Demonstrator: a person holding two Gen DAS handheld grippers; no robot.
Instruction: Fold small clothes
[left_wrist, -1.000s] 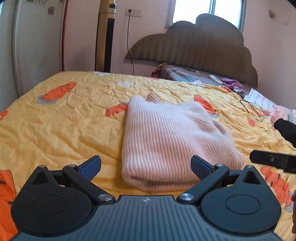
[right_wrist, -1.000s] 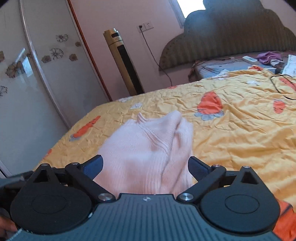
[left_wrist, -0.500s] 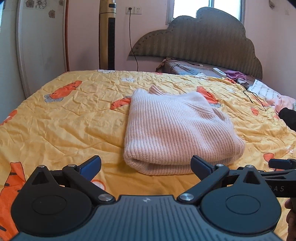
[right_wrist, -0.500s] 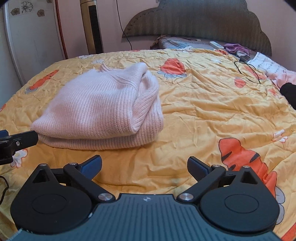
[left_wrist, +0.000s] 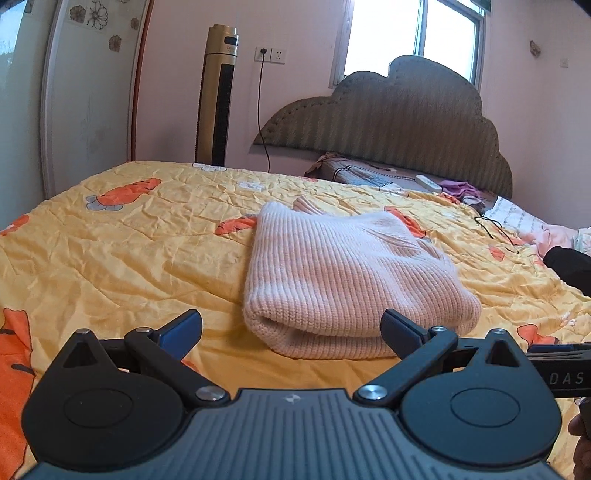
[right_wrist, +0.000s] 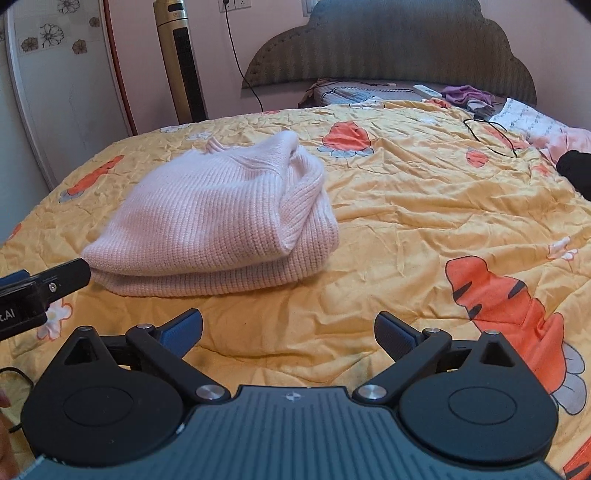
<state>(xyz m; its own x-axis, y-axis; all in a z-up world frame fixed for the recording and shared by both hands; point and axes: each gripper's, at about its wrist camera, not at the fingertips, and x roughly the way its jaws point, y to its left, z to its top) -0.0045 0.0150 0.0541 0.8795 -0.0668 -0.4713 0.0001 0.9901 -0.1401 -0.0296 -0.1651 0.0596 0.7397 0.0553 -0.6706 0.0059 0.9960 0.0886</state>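
1. The pink sweater (left_wrist: 347, 280) lies folded in a thick, soft pile on the yellow bedspread (left_wrist: 122, 251), near the middle of the bed.
2. Your left gripper (left_wrist: 291, 328) has its two fingers wide apart and holds nothing. The sweater is right in front of it, a little to the right. Its rounded fold edge faces you, and the right finger sits just in front of that edge.
3. Your right gripper (right_wrist: 288, 328) is also wide apart and holds nothing. From here the sweater (right_wrist: 218, 225) lies ahead and off to the left, with bare bedspread (right_wrist: 424, 221) straight in front.
4. So your left gripper is the nearer one. The right one would have to swing left to reach the sweater.
5. The pile runs longer from you toward the headboard (left_wrist: 402, 122) than from side to side, as far as the left view shows.
6. It looks like the folding of this sweater is done. If you want to tidy or move it, I think the near fold edge is the easy spot to take.
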